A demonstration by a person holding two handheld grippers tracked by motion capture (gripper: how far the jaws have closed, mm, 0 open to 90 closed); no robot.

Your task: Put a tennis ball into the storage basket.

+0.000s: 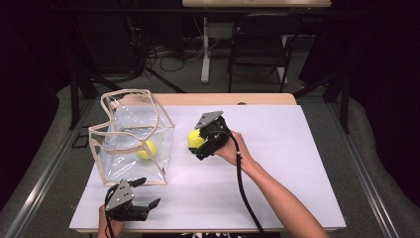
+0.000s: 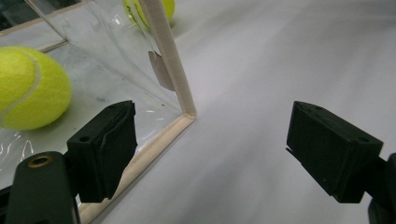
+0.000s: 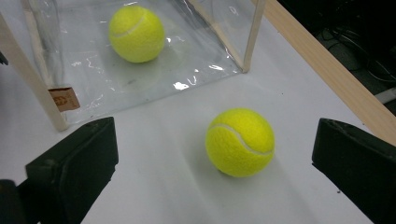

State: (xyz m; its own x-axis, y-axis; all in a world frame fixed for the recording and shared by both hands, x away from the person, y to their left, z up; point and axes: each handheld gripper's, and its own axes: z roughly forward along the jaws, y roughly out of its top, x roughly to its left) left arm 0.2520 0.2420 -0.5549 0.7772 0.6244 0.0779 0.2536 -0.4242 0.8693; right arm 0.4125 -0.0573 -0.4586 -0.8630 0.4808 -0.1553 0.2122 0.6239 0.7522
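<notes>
A clear plastic bag (image 1: 132, 130) with beige trim stands open at the table's left, with a yellow tennis ball (image 1: 147, 149) inside on its floor. A second tennis ball (image 1: 194, 139) rests on the white table cover just right of the bag. My right gripper (image 1: 198, 144) is open around it; in the right gripper view this ball (image 3: 240, 142) sits between the spread jaws of the right gripper (image 3: 217, 142), touching neither, with the bagged ball (image 3: 137, 33) beyond. My left gripper (image 1: 148, 192) is open by the bag's near corner (image 2: 170, 65), holding nothing. The bagged ball (image 2: 28, 88) shows through the wall.
The white cover (image 1: 282, 163) spreads wide to the right and front. A bare wooden table edge (image 1: 223, 99) runs along the far side. Beyond the table stand a dark chair (image 1: 260, 42) and a desk leg (image 1: 205, 49) among floor cables.
</notes>
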